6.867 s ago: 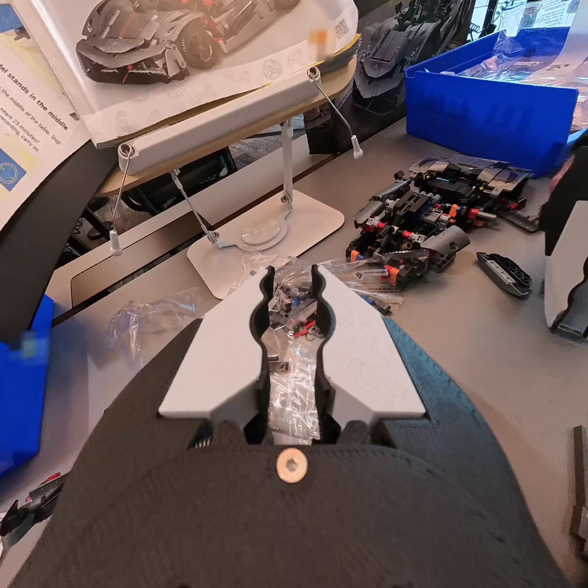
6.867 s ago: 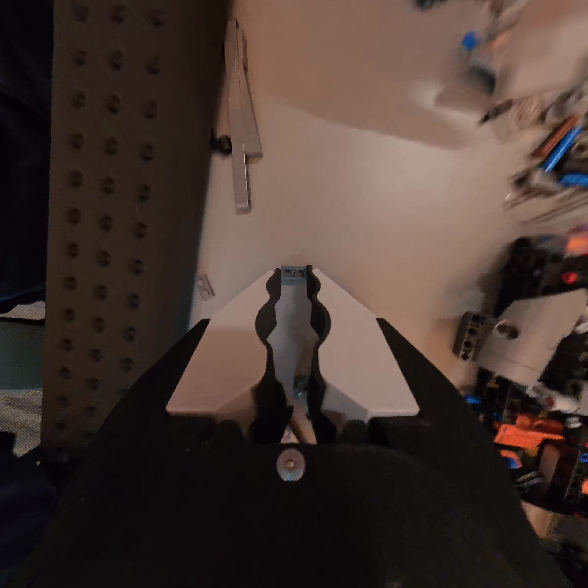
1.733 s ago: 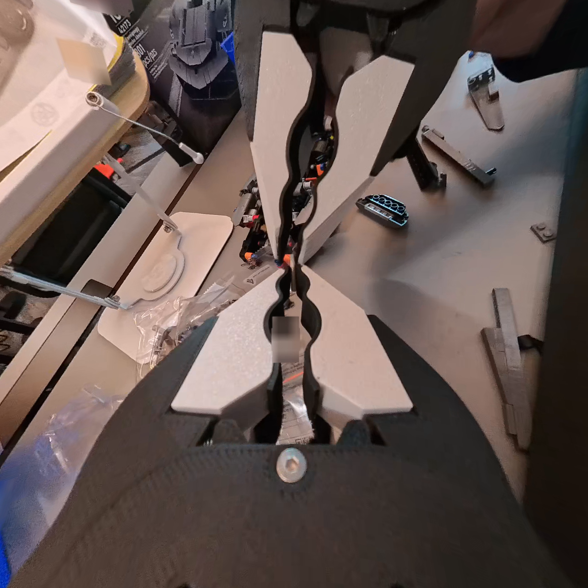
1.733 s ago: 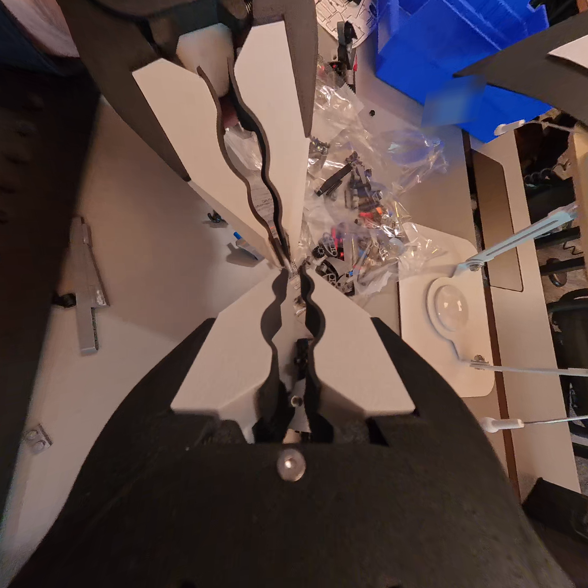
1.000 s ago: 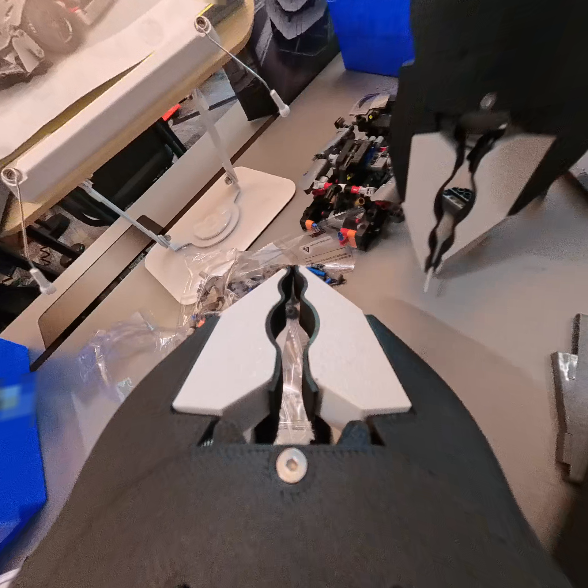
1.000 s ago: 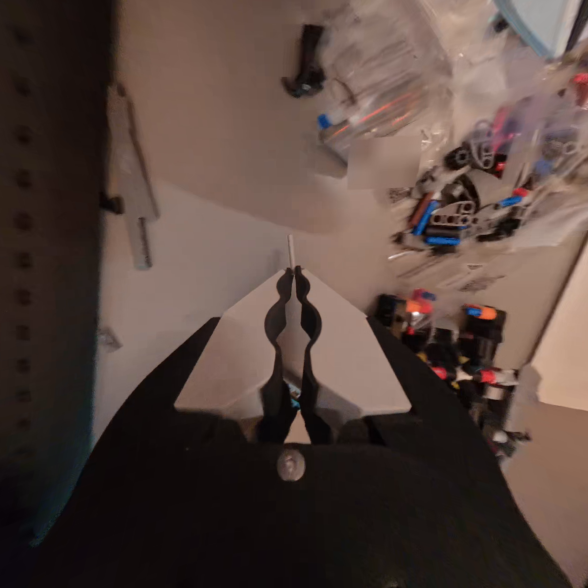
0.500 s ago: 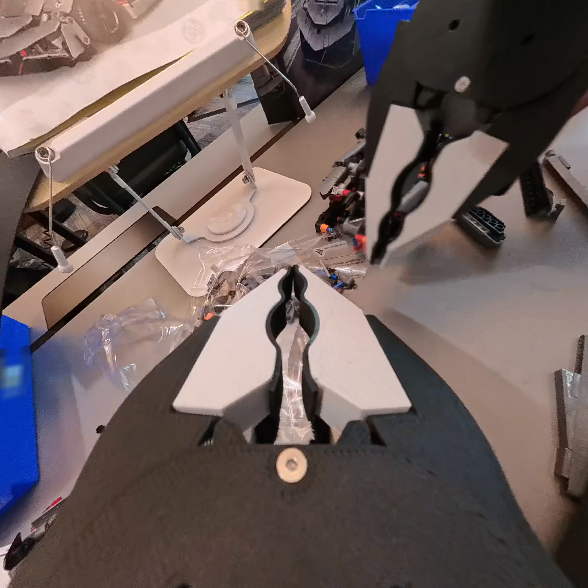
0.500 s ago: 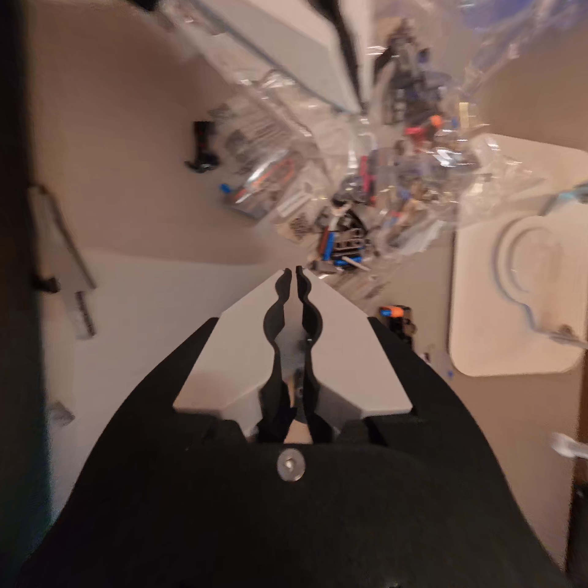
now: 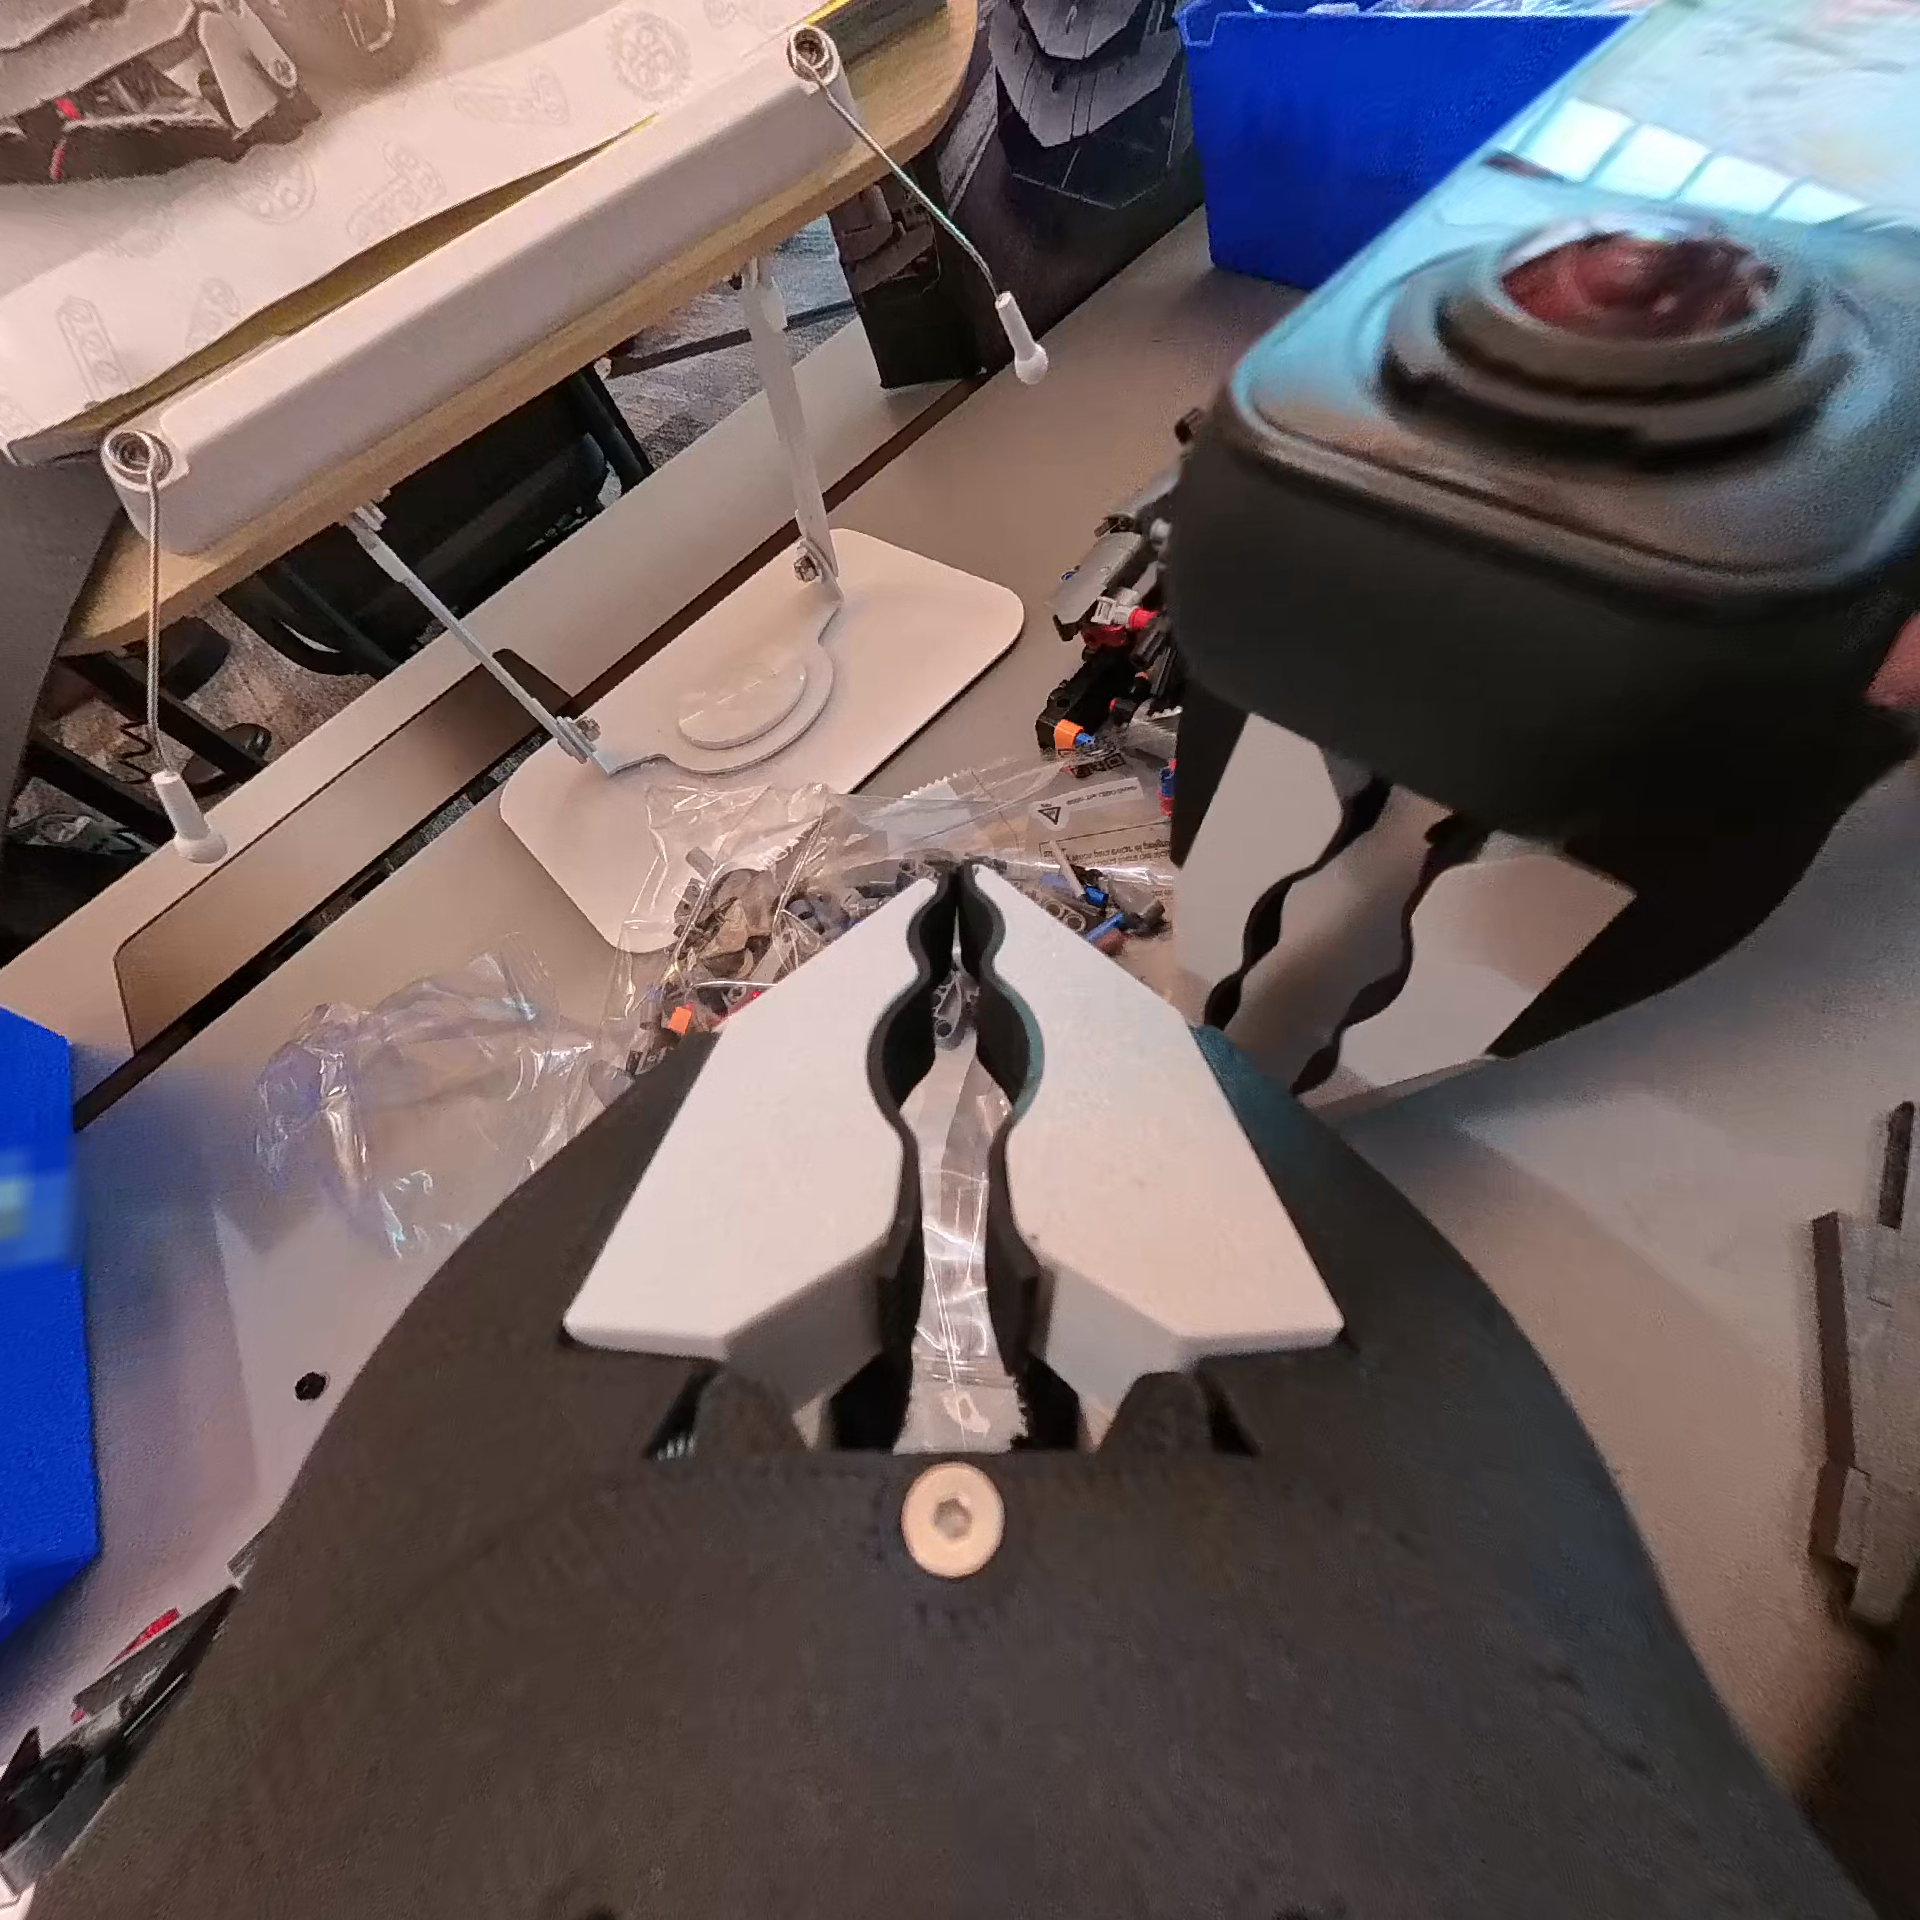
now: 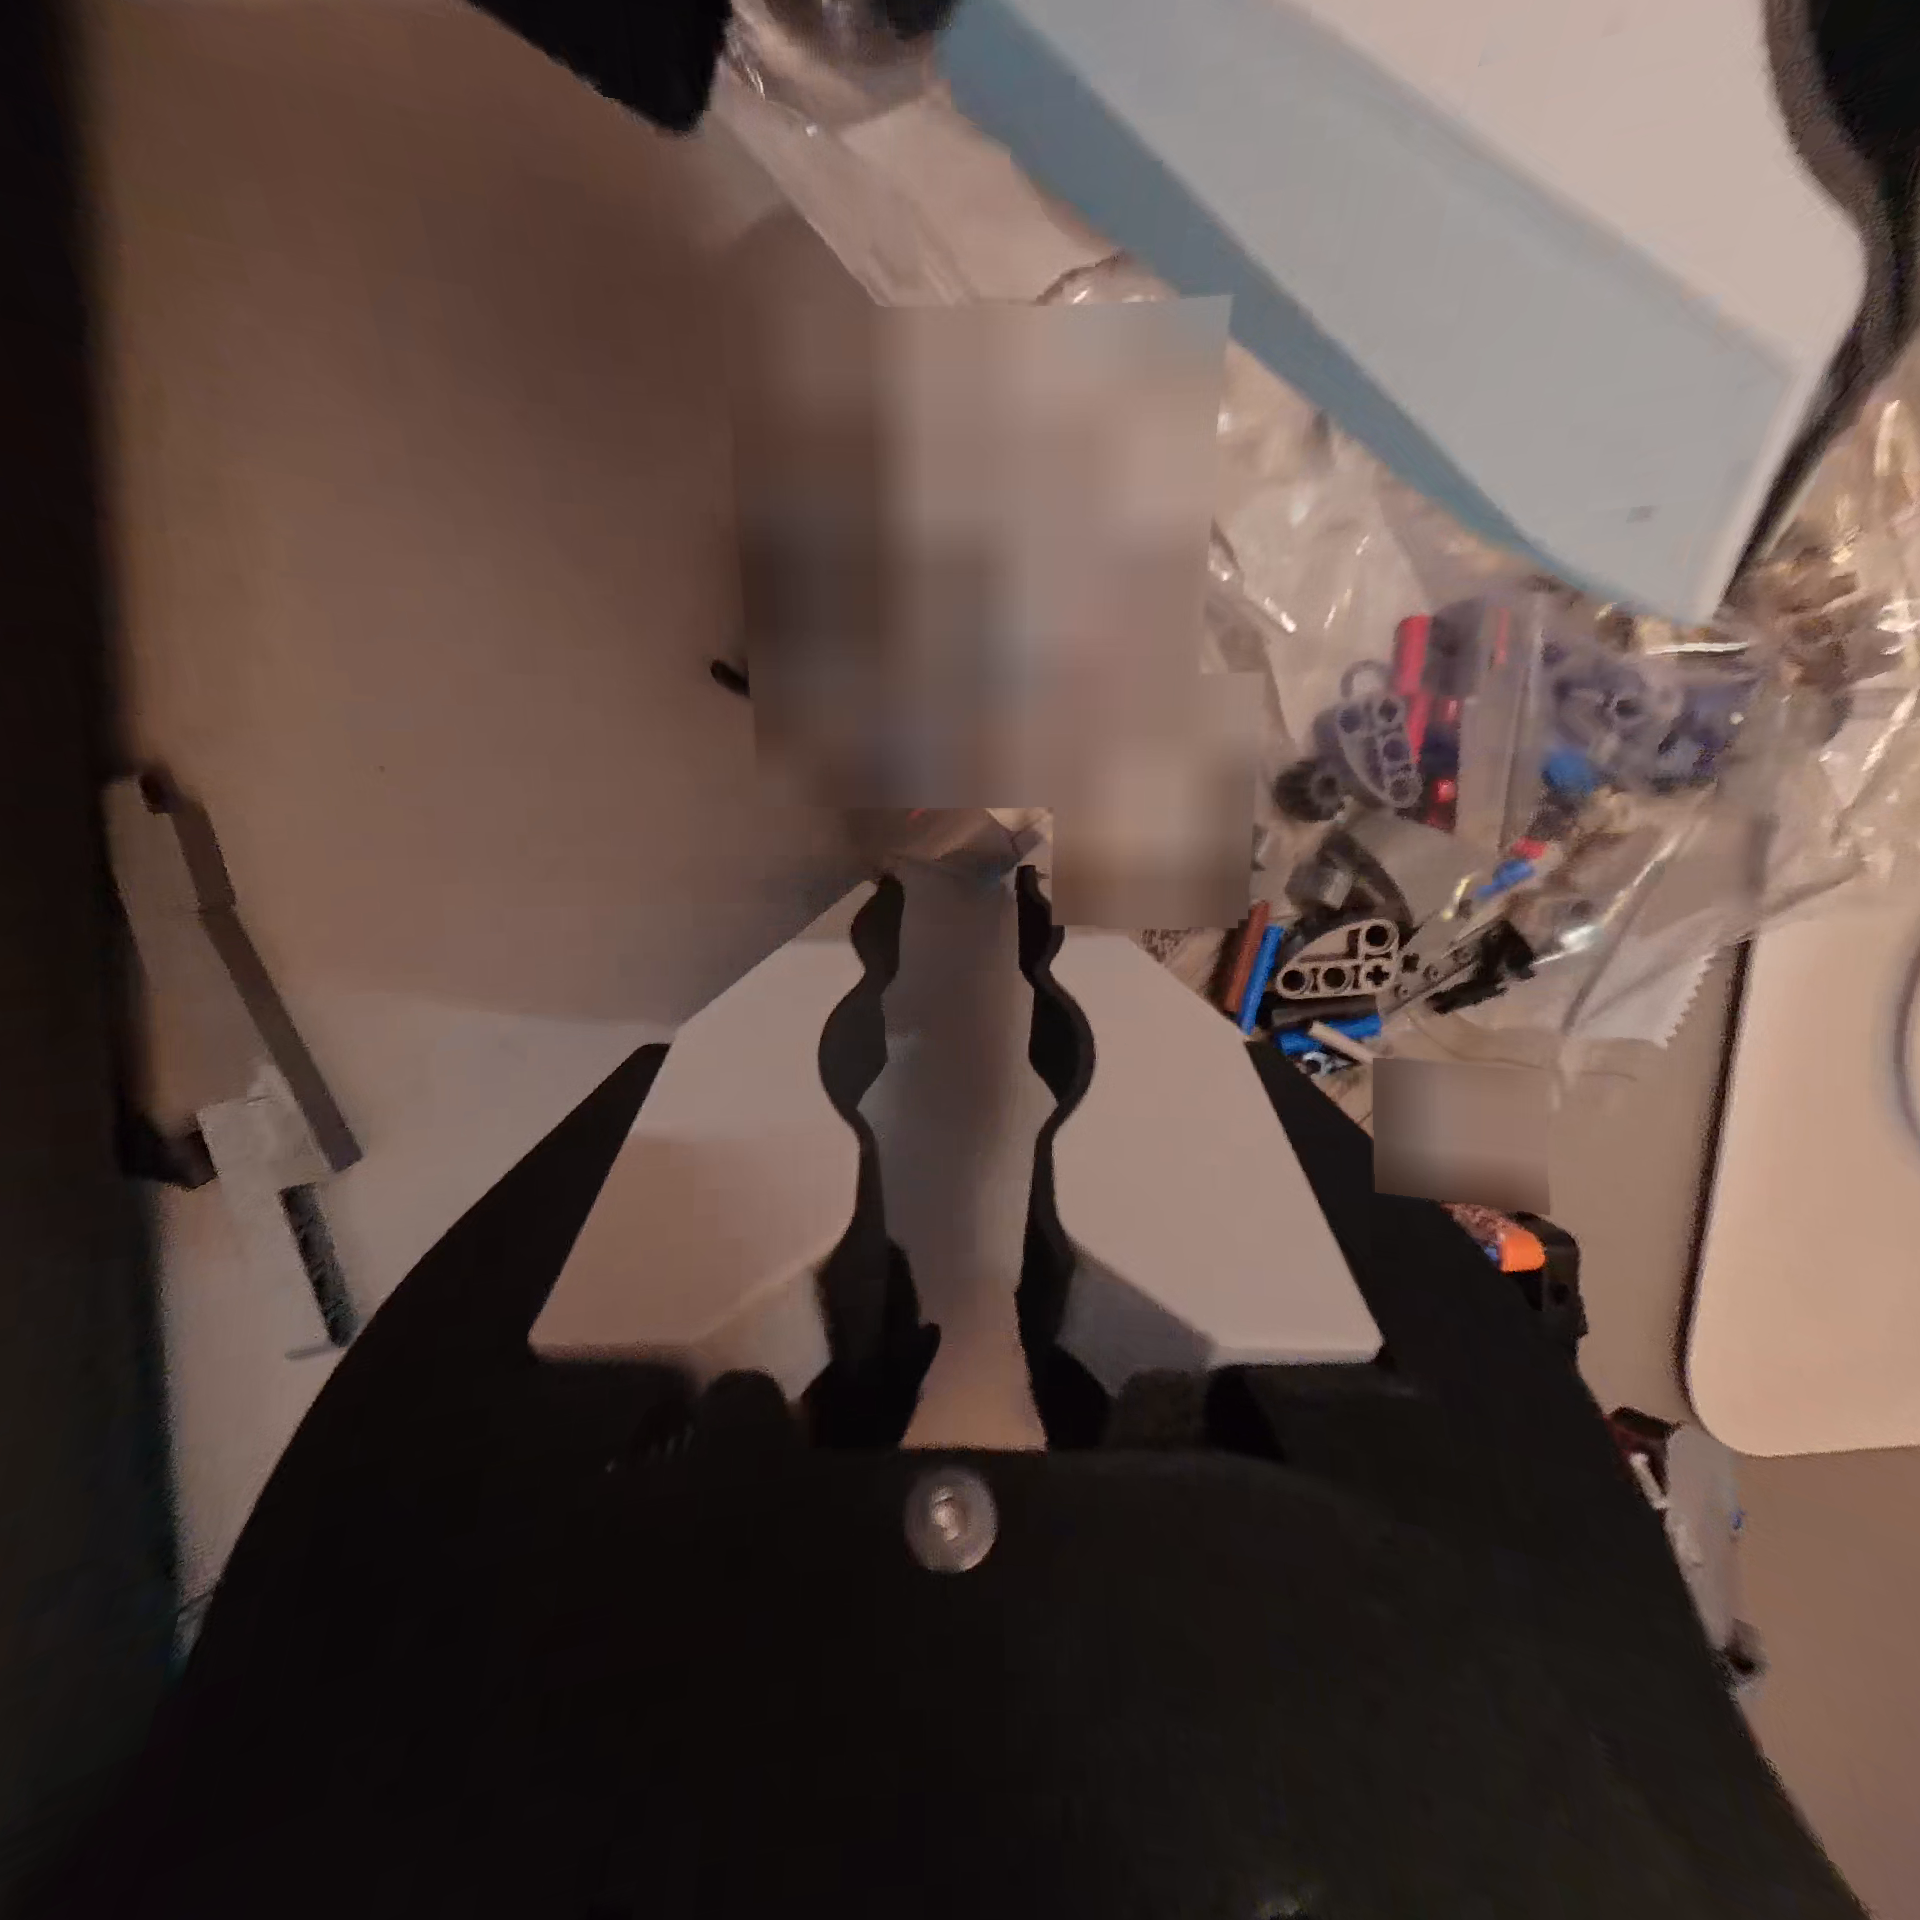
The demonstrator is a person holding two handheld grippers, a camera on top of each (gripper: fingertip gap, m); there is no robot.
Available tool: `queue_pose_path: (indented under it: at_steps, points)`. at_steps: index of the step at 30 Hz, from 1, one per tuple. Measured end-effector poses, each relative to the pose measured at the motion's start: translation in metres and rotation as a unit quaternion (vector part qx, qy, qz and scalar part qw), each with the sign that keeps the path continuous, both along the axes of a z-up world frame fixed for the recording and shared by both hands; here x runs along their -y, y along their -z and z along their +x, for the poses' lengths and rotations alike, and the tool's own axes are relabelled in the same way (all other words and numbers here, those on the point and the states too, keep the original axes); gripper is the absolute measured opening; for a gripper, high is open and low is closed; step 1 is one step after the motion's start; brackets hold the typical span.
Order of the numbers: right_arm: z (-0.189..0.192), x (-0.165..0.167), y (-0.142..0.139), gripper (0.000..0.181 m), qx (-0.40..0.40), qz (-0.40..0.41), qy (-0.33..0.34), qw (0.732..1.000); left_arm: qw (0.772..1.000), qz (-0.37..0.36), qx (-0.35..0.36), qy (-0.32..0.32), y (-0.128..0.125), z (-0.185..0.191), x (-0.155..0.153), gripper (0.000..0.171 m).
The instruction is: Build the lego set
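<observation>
My left gripper [image 9: 958,881] is shut on the edge of a clear plastic bag [image 9: 790,914] full of small lego parts; clear plastic shows between its jaws. The bag lies on the grey table [image 9: 1558,1195] just ahead of the tips. My right gripper [image 9: 1262,1044] hangs close on the right, pointing down at the table with its jaws apart and empty. In the right wrist view the right gripper [image 10: 958,881] is open, the bag of parts [image 10: 1507,779] lies to its right, and a finger [image 10: 1403,312] of the left gripper crosses the top.
A white book stand [image 9: 831,665] with the instruction booklet [image 9: 416,260] stands behind the bag. The partly built dark car [image 9: 1112,644] sits beside the stand. An empty clear bag [image 9: 416,1091] lies at left. Blue bins [image 9: 1330,135] are at back and left. Flat grey pieces [image 9: 1870,1351] lie at right. One gripper's finger ends stand about 11 centimetres off the other's.
My right gripper has swung in close beside the left one and opened; the thin strip it pinched a second ago is gone. My left gripper stays shut on the bag.
</observation>
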State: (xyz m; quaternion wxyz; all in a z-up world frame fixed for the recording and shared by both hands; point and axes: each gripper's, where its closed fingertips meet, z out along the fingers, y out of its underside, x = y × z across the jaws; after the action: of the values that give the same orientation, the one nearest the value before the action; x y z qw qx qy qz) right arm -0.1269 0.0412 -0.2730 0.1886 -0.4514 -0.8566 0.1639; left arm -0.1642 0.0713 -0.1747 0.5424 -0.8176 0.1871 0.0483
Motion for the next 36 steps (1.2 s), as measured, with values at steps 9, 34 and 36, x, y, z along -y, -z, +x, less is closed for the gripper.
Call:
queue_pose_path:
  at_steps: [9,34,36]
  points:
    - [-0.009,0.003,-0.002,0.001,-0.047,0.069,-0.034,0.996,1.000,-0.001,0.000,0.000,0.001,-0.001,0.000,0.000]
    - [-0.015,0.027,-0.010,0.018,-0.103,0.101,-0.106,0.984,1.000,-0.002,0.002,-0.002,0.001,-0.003,0.000,0.000]
    - [-0.019,0.027,-0.011,0.020,-0.111,0.111,-0.103,0.982,1.000,-0.002,0.003,-0.001,0.001,-0.003,0.000,0.000]
